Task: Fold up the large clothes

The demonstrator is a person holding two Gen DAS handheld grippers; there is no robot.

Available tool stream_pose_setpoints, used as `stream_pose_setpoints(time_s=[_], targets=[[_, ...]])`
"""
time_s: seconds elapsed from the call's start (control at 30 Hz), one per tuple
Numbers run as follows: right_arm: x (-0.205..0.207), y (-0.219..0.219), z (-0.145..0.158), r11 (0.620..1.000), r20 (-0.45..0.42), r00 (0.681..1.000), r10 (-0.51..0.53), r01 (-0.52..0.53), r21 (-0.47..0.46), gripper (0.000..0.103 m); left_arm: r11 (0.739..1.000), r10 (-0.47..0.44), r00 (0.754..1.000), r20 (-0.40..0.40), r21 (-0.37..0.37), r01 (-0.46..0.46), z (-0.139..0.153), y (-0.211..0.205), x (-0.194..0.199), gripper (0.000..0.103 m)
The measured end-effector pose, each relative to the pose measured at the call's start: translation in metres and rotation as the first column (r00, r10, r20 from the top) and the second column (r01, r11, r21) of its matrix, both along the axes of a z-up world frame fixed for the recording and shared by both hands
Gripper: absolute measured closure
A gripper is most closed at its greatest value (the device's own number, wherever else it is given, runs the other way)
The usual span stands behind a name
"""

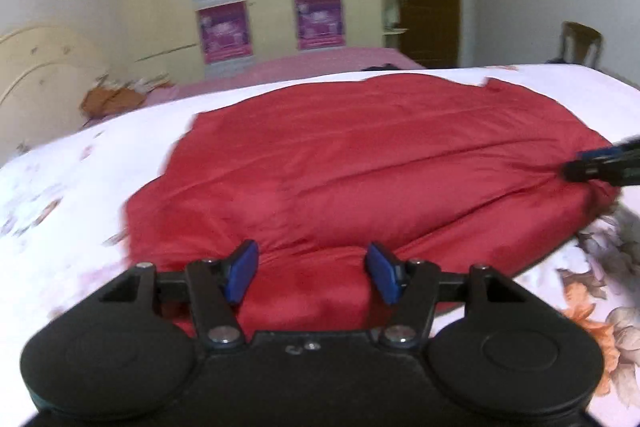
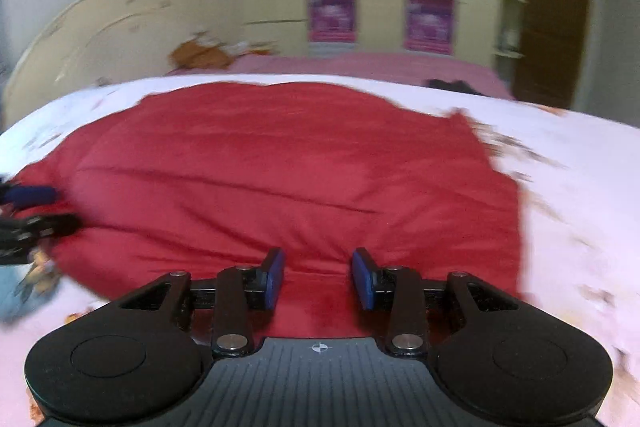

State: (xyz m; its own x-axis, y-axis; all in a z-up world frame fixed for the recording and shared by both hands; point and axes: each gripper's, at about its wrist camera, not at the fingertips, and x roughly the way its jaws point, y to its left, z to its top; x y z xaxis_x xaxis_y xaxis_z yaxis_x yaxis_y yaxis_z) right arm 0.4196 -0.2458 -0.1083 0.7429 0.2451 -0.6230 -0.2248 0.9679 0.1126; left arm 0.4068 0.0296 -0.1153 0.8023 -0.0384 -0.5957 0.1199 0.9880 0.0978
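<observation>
Large red fabric garment [image 1: 340, 163] lies spread on the bed's floral white sheet [image 1: 72, 187], its near fold toward the bed's near edge. Left tongs [image 1: 312, 273] and right tongs [image 2: 318, 277] stand parted, holding nothing. Fold laid, apparently; next, regrasp the garment's side edges.

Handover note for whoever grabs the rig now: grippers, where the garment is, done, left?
Left gripper: open, nothing pinched, over the near fold of the red garment.
Right gripper: open, nothing pinched, over the same near edge further along.
Garment: lies spread on the floral bedsheet, near edge doubled over into a thick fold; far edge flat with one corner sticking up.
Done: apparently one fold, both grips let go.
Left: judging by its width, more folds are needed; regrasp an edge and fold again, then smooth the wrinkles.
</observation>
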Motion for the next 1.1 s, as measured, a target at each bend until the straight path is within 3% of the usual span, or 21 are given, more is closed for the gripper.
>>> stream_pose_setpoints(time_s=[0.07,0.1,0.13,0.17,0.2,0.23,0.33,0.4,0.43,0.47,0.5,0.53,0.57,0.63,0.73,0.77,0.83,1.0,1.1], targets=[[-0.008,-0.024,0.009,0.994,-0.016,0.995,-0.097,0.098,0.050,0.065,0.994,0.106,0.994,0.007,-0.026,-0.106,0.007,0.021,-0.011,0.039],[-0.014,-0.039,0.014,0.984,-0.032,0.990,-0.136,0.139,0.113,0.058,0.988,0.147,0.989,0.006,-0.058,-0.146,0.010,0.031,-0.017,0.033],[-0.020,-0.052,0.017,0.970,-0.048,0.985,-0.168,0.174,0.169,0.030,0.975,0.196,0.981,-0.003,-0.110,-0.195,0.013,0.042,-0.023,0.031],[-0.026,-0.064,0.020,0.953,-0.058,0.977,-0.205,0.213,0.217,0.019,0.958,0.229,0.973,-0.017,-0.176,-0.229,0.015,0.052,-0.027,0.031],[-0.031,-0.076,0.020,0.930,-0.081,0.970,-0.228,0.242,0.277,0.019,0.935,0.247,0.968,-0.038,-0.254,-0.249,0.016,0.061,-0.029,0.031],[-0.032,-0.084,0.018,0.905,-0.116,0.964,-0.238,0.264,0.333,0.019,0.897,0.259,0.964,-0.066,-0.353,-0.265,0.015,0.070,-0.032,0.032],[-0.025,-0.102,0.007,0.819,-0.221,0.941,-0.255,0.332,0.468,0.019,0.725,0.295,0.946,-0.135,-0.613,-0.314,0.001,0.092,-0.038,0.034],[-0.020,-0.115,-0.006,0.737,-0.299,0.917,-0.265,0.392,0.550,0.021,0.611,0.332,0.924,-0.191,-0.702,-0.365,-0.013,0.101,-0.032,0.035],[-0.014,-0.117,-0.010,0.702,-0.327,0.908,-0.262,0.412,0.581,0.030,0.542,0.346,0.913,-0.216,-0.748,-0.383,-0.021,0.107,-0.029,0.035],[-0.012,-0.118,-0.015,0.683,-0.345,0.902,-0.259,0.423,0.596,0.036,0.490,0.358,0.904,-0.234,-0.777,-0.395,-0.027,0.112,-0.023,0.037],[-0.008,-0.120,-0.018,0.668,-0.358,0.898,-0.256,0.432,0.606,0.038,0.447,0.368,0.896,-0.250,-0.797,-0.406,-0.032,0.116,-0.020,0.040],[-0.003,-0.119,-0.021,0.660,-0.360,0.896,-0.261,0.438,0.610,0.041,0.421,0.369,0.894,-0.253,-0.812,-0.403,-0.037,0.119,-0.017,0.040],[-0.001,-0.118,-0.021,0.656,-0.356,0.896,-0.266,0.439,0.614,0.041,0.415,0.365,0.896,-0.253,-0.817,-0.400,-0.039,0.120,-0.012,0.042],[0.011,-0.114,-0.021,0.652,-0.359,0.893,-0.271,0.445,0.614,0.041,0.434,0.357,0.894,-0.271,-0.799,-0.416,-0.037,0.122,-0.015,0.047],[0.020,-0.112,-0.017,0.659,-0.366,0.892,-0.266,0.446,0.606,0.041,0.404,0.359,0.884,-0.299,-0.804,-0.436,-0.036,0.124,-0.043,0.043],[0.020,-0.113,-0.016,0.665,-0.371,0.892,-0.259,0.443,0.602,0.041,0.393,0.357,0.878,-0.318,-0.802,-0.450,-0.038,0.122,-0.050,0.035],[0.006,-0.114,-0.016,0.666,-0.378,0.891,-0.249,0.441,0.601,0.041,0.371,0.355,0.877,-0.324,-0.812,-0.450,-0.042,0.117,-0.059,0.034],[-0.017,-0.109,-0.018,0.649,-0.382,0.886,-0.263,0.455,0.609,0.041,0.315,0.363,0.879,-0.310,-0.847,-0.429,-0.052,0.113,-0.028,0.039],[0.001,-0.104,-0.019,0.639,-0.382,0.882,-0.277,0.466,0.612,0.041,0.322,0.382,0.878,-0.288,-0.849,-0.419,-0.055,0.111,-0.002,0.039]])
